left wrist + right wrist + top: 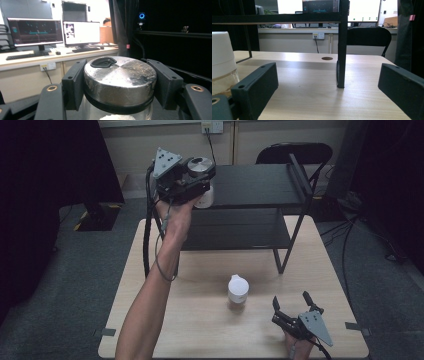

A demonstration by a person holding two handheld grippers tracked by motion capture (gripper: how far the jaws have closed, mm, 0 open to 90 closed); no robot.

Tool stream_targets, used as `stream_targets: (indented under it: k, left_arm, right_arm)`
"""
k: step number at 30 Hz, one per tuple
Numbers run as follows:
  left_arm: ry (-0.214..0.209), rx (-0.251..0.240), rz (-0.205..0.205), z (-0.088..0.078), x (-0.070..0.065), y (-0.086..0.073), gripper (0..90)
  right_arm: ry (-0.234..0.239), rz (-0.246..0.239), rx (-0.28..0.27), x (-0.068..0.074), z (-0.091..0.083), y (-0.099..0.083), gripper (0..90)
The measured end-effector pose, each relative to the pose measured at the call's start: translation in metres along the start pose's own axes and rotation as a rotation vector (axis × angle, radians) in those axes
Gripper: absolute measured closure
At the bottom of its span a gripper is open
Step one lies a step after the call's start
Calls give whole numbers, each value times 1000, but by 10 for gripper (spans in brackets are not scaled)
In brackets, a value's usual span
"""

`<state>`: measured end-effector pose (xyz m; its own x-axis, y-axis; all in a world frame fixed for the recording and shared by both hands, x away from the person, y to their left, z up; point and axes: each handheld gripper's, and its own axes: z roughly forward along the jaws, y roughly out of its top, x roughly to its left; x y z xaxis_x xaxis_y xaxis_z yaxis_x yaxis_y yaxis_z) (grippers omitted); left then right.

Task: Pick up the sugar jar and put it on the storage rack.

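A glass jar with a scratched silver metal lid (201, 167) is raised at the left end of the black rack's top shelf (260, 182). My left gripper (202, 182) is shut on it, the pads pressing both sides of the lid (120, 77); white grains show inside the glass. A second jar with a white lid (238, 288) stands upright in the middle of the wooden table (200, 330), and its side appears at the left edge of the right gripper view (222, 57). My right gripper (291, 299) rests near the table's front right, open, with nothing between its jaws (329, 90).
The black two-tier rack stands on the back half of the table; one of its legs (342, 50) rises just ahead of the right gripper. A black chair (295, 152) sits behind the table. Cables trail on the floor at the right.
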<state>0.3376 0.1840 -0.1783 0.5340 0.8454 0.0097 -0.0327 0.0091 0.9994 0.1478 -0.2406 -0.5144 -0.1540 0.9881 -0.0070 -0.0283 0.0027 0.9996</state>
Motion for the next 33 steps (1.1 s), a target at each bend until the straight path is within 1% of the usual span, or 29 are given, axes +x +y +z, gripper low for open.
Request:
stream_targets:
  k: [2, 3, 7, 8, 11, 13, 16, 18, 21, 23, 25, 26, 28, 30, 32, 33]
  left_arm:
    - [8, 4, -7, 4, -1, 1, 355]
    - [14, 7, -9, 9, -1, 0, 356]
    - [12, 13, -17, 15, -1, -4, 355]
    - [20, 11, -31, 15, -2, -5, 355]
    - [18, 6, -35, 17, -1, -6, 355]
    - [22, 4, -48, 18, 0, -7, 355]
    - [14, 7, -62, 19, 4, -7, 354]
    - [15, 3, -51, 18, 2, -8, 354]
    - [15, 2, -49, 18, 3, -9, 352]
    - [6, -2, -50, 18, 5, -10, 349]
    - [15, 5, -49, 18, 3, -9, 341]
    - [21, -1, -50, 17, 2, -10, 304]
    - [26, -10, -48, 16, 2, -11, 258]
    - [47, -17, -51, 16, -2, -14, 143]
    - [78, 12, -41, 15, -6, -10, 51]
    - [82, 20, -50, 14, -6, -10, 9]
  right_arm:
    - [1, -3, 2, 0, 0, 0, 15]
    - [2, -3, 1, 0, 0, 0, 15]
    - [2, -2, 0, 0, 0, 0, 15]
    - [3, 0, 0, 0, 0, 0, 15]
    - [3, 1, 0, -1, 0, 0, 15]
    - [3, 1, -2, 0, 0, 0, 15]
    - [4, -1, 0, 0, 0, 0, 15]
    - [4, -4, 1, 0, 0, 0, 15]
    - [4, -4, 2, 0, 0, 0, 15]
    - [3, -5, 2, 0, 0, 0, 15]
    - [3, -5, 2, 0, 0, 0, 15]
    - [3, -5, 2, 0, 0, 0, 15]
    - [3, -5, 2, 0, 0, 0, 15]
    - [4, -5, 2, 0, 0, 0, 15]
    - [3, -5, 2, 0, 0, 0, 15]
    - [3, -5, 2, 0, 0, 0, 15]
